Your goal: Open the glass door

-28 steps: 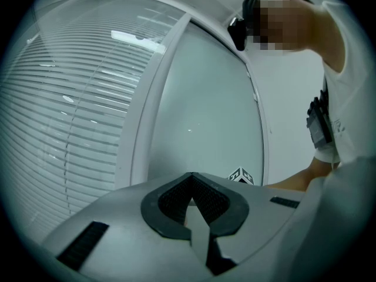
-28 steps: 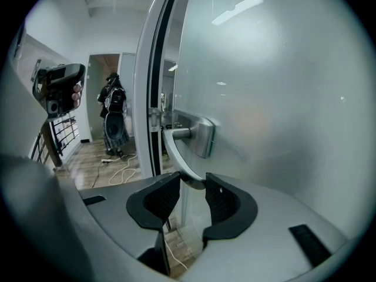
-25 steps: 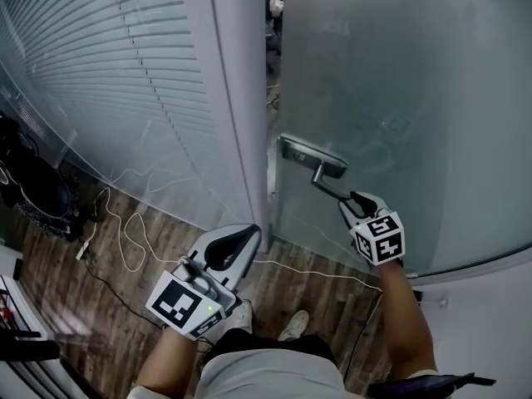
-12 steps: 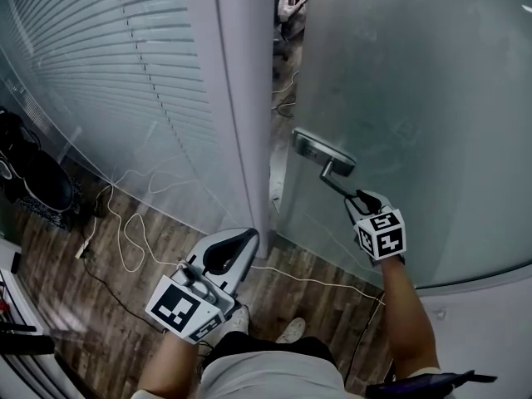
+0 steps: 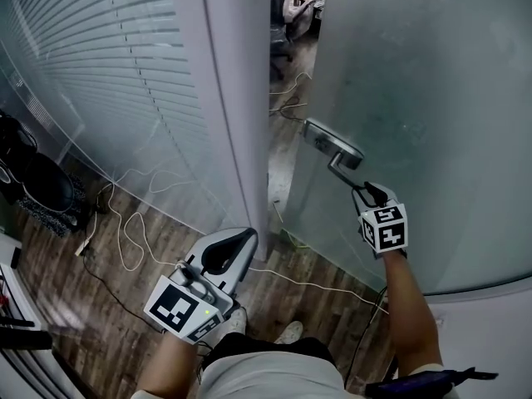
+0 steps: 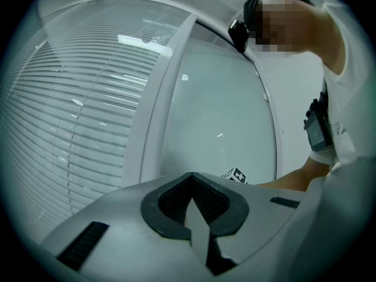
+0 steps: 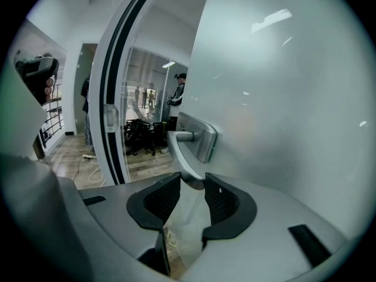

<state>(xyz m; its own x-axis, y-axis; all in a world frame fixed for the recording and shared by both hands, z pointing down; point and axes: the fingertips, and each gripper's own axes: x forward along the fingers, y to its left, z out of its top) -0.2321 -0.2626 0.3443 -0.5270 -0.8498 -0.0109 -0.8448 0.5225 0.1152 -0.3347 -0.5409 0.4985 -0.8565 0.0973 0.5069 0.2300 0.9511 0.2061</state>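
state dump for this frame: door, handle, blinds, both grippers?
glass door: ajar, gap beside the door frame
door handle: lever end clamped between the right gripper's jaws
right gripper: shut on the door handle
left gripper: shut, empty, away from the door
blinds: lowered

The left gripper (image 5: 241, 241) is a pale grey moulded shell with black ribbed pads (image 6: 170, 201) and narrow black slots on its top. Its cube (image 5: 176, 306) carries a black-and-white square marker and a small green light. The right gripper (image 5: 363, 191) has the same grey shell and black pads, and a marker cube (image 5: 383, 228) of its own. The person wears a white shirt (image 5: 274, 376) that leaves the forearms bare, a dark device (image 6: 317, 128) on the chest, and pale shoes (image 5: 293, 329).
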